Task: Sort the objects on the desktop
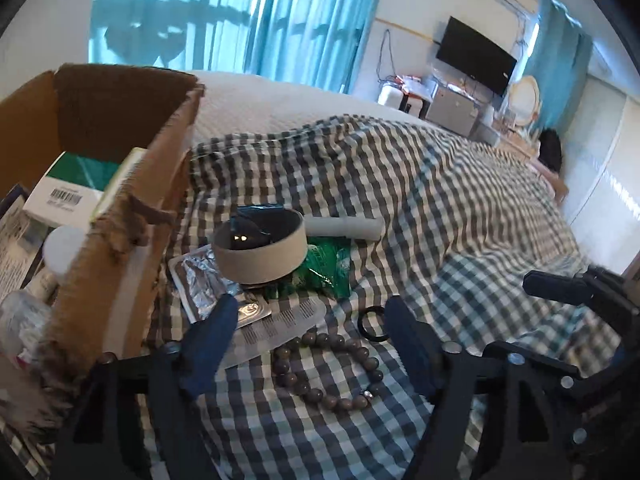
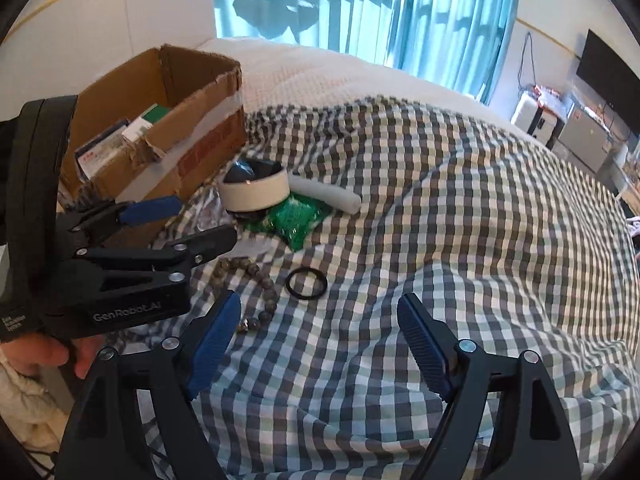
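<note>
Both grippers stand wide open and empty: the left gripper straddles the bead bracelet on the checked cloth, seemingly to lift it into the cardboard box just beside; the right gripper waits near the black ring. The beads look dull brown, round, loosely looped.

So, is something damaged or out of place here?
Yes. The cardboard box has a torn, ragged top edge on the side facing the items. Also the tape roll sits tilted on top of the green packet.
</note>
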Available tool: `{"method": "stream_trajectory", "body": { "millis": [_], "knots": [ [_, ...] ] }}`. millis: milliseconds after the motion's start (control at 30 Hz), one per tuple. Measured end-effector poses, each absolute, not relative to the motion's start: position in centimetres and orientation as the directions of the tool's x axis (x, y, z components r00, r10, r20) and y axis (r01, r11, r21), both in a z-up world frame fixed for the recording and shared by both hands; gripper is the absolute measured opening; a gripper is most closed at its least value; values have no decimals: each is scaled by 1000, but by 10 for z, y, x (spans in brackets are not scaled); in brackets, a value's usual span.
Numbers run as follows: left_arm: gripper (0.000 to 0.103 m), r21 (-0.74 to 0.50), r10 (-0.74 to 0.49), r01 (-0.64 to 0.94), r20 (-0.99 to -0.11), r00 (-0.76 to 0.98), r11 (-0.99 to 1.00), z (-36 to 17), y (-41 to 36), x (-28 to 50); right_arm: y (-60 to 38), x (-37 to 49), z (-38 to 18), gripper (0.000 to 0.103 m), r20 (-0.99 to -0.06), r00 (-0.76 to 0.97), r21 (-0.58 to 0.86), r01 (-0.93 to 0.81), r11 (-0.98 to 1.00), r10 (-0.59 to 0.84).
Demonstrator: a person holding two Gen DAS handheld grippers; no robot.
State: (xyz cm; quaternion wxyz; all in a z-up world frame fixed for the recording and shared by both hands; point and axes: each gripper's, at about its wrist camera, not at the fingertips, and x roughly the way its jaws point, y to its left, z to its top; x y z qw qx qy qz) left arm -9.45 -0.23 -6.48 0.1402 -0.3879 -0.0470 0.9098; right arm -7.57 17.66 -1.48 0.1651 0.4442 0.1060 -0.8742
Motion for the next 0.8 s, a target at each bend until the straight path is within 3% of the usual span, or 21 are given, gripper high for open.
{"method": "stream_trajectory", "body": {
  "millis": [267, 567, 700, 800],
  "knots": [
    [82, -314, 280, -55, -736, -616, -948, -103, -19, -147, 170, -73, -23, 81, -832, -517, -55, 439, -897, -202],
    [88, -116, 122, -54, -735, -667, -992, -117, -2, -181, 169, -87, -38, 81, -869, -443, -14, 464, -886, -219],
    [92, -133, 154, -80, -773, -615, -988, -130, 0, -189, 175, -97, -40, 81, -878, -424, 22, 427, -904, -222],
    [92, -209, 196, -56, -746, -637, -976, -128, -12, -176, 176, -100, -41, 81, -884, -413, 30, 414, -910, -217]
  ]
}}
